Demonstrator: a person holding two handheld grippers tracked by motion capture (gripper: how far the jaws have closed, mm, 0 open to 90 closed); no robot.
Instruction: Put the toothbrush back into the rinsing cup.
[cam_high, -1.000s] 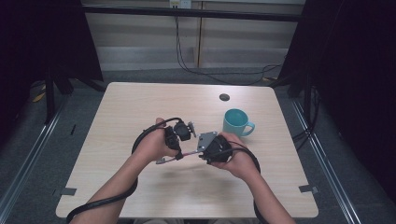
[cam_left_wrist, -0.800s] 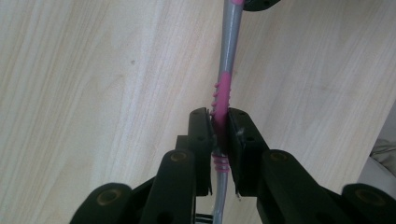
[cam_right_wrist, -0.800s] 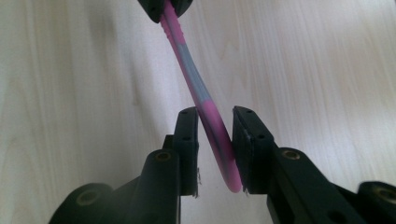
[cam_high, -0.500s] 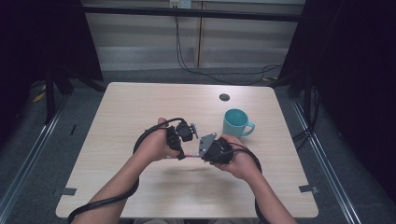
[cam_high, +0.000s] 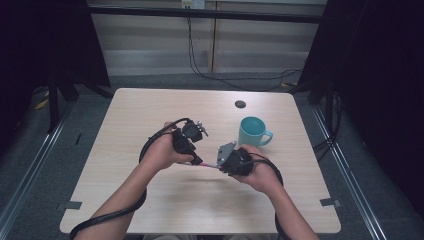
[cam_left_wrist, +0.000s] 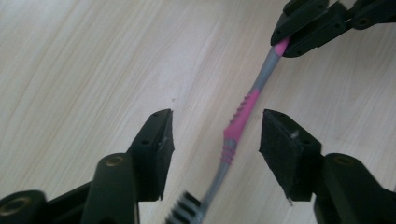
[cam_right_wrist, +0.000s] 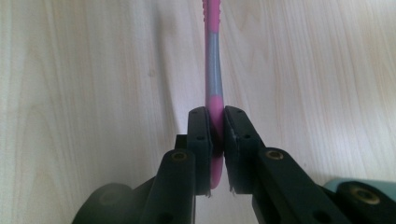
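Note:
A pink and grey toothbrush (cam_high: 205, 164) hangs level above the wooden table (cam_high: 150, 107) between my two grippers. My right gripper (cam_right_wrist: 212, 116) is shut on the pink end of its handle (cam_right_wrist: 212, 56). The left gripper (cam_left_wrist: 215, 140) stands open around the middle of the handle (cam_left_wrist: 240, 116); its jaws have just been opening and the pads are clear of the brush on both sides. The bristle head (cam_left_wrist: 187, 207) shows at the bottom of the left gripper view. The right gripper (cam_left_wrist: 282, 44) pinches the far end there. In the high view the left gripper (cam_high: 194, 157) and right gripper (cam_high: 218, 164) face each other.
A teal mug (cam_high: 252, 131) stands upright just behind the right hand, its rim also in the right gripper view (cam_right_wrist: 373, 184). A small dark disc (cam_high: 240, 104) lies near the table's far edge. Black cables trail from both grippers along the forearms.
The left gripper's jaws have opened off the toothbrush. The right gripper's jaws have closed on the handle end. Both hands stayed about where they were.

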